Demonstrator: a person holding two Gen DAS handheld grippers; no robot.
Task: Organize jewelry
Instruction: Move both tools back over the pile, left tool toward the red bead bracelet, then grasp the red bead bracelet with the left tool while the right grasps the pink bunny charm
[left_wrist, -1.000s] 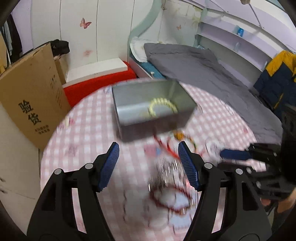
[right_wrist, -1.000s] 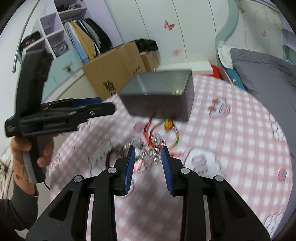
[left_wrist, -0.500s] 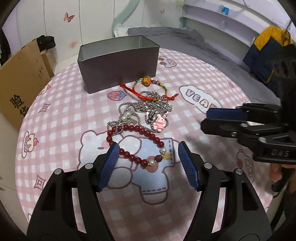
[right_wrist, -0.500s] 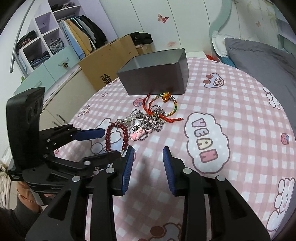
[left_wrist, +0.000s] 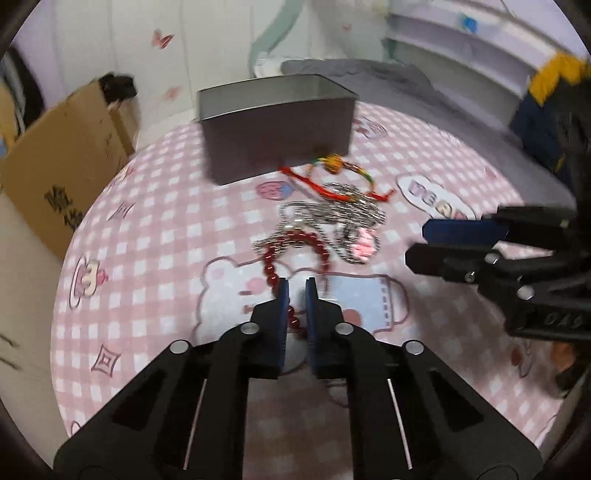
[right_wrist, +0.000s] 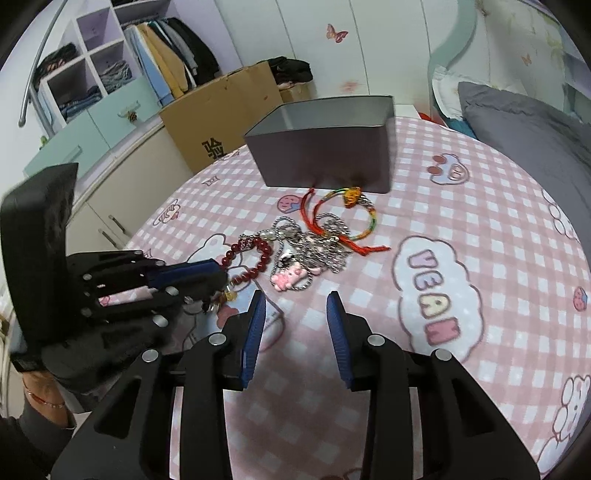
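A dark red bead bracelet (left_wrist: 295, 242) lies on the pink checked tablecloth (left_wrist: 147, 229). My left gripper (left_wrist: 295, 291) is shut on its near part; it also shows in the right wrist view (right_wrist: 218, 280) beside the beads (right_wrist: 251, 266). A tangle of silver chains (right_wrist: 317, 243) with a pink bunny charm (right_wrist: 288, 275) and a red and rainbow cord bracelet (right_wrist: 347, 218) lies behind. A grey metal tin (right_wrist: 325, 147) stands open at the back. My right gripper (right_wrist: 295, 317) is open and empty, just in front of the jewelry.
A cardboard box (right_wrist: 225, 110) stands beyond the table's far left edge. A bed with grey bedding (right_wrist: 524, 122) is at the right. Cabinets and clothes shelves (right_wrist: 92, 92) are at the left.
My left gripper has moved forward and shut on the near part of the red bead bracelet. My right gripper has stayed open and shifted slightly closer to the jewelry.
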